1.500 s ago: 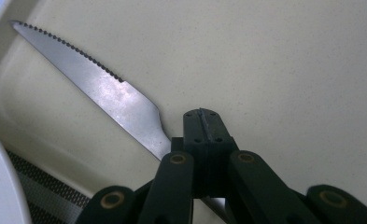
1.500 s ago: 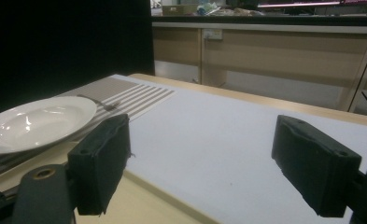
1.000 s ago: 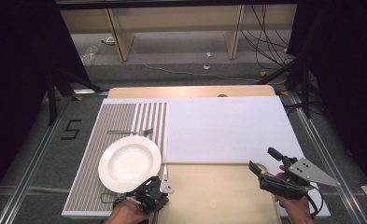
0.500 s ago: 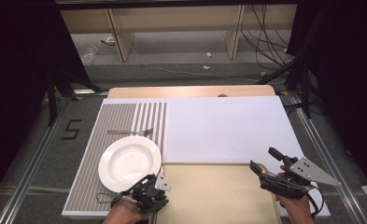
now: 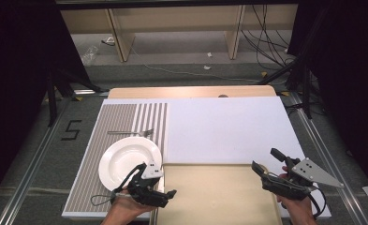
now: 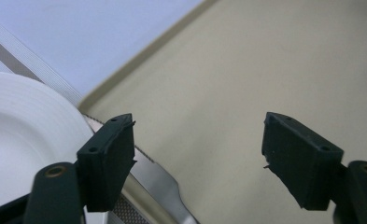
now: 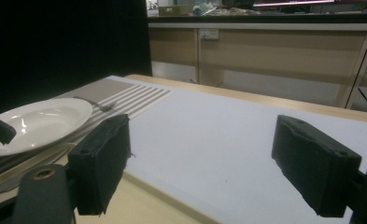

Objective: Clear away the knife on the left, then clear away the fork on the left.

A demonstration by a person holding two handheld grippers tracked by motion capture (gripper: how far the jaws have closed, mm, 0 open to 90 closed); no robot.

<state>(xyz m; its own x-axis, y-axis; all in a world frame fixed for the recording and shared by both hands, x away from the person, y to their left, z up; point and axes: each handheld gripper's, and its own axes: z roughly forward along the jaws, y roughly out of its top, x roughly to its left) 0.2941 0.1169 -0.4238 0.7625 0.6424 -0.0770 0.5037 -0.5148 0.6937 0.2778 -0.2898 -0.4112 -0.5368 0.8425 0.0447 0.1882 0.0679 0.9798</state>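
Landmark: white plate (image 5: 130, 161), on the striped placemat (image 5: 121, 122) at the left of the counter (image 5: 191, 91); all places below are read off the plate.

Left gripper (image 5: 165, 193): held in the person's left hand at the plate's near right rim, lying over the seam where the placemat meets the tan board (image 5: 217, 197). In the left gripper view (image 6: 197, 149) its fingers (image 6: 107, 158) stand wide apart with nothing between them; they have just been opening.

Utensil handle (image 6: 165, 189): a flat metal handle lies just right of the plate's rim, along the placemat's edge, under and between the parted fingers. Its pads do not press on it. Which utensil it is cannot be told, its working end is out of frame.

Fork (image 5: 131, 132): lies on the placemat just beyond the plate's far rim, sideways, tines toward the right. Apart from the plate, or nearly touching; cannot tell.

Right gripper (image 5: 266, 165): well to the right of the plate, across the tan board, held in the person's right hand near the board's right edge. In the right gripper view (image 7: 200, 163) its fingers (image 7: 99, 161) are spread wide and empty, aimed over the white sheet (image 7: 228, 126) with the plate (image 7: 38, 123) off to their left.

White sheet (image 5: 224, 126): covers the counter right of the plate and beyond the tan board.
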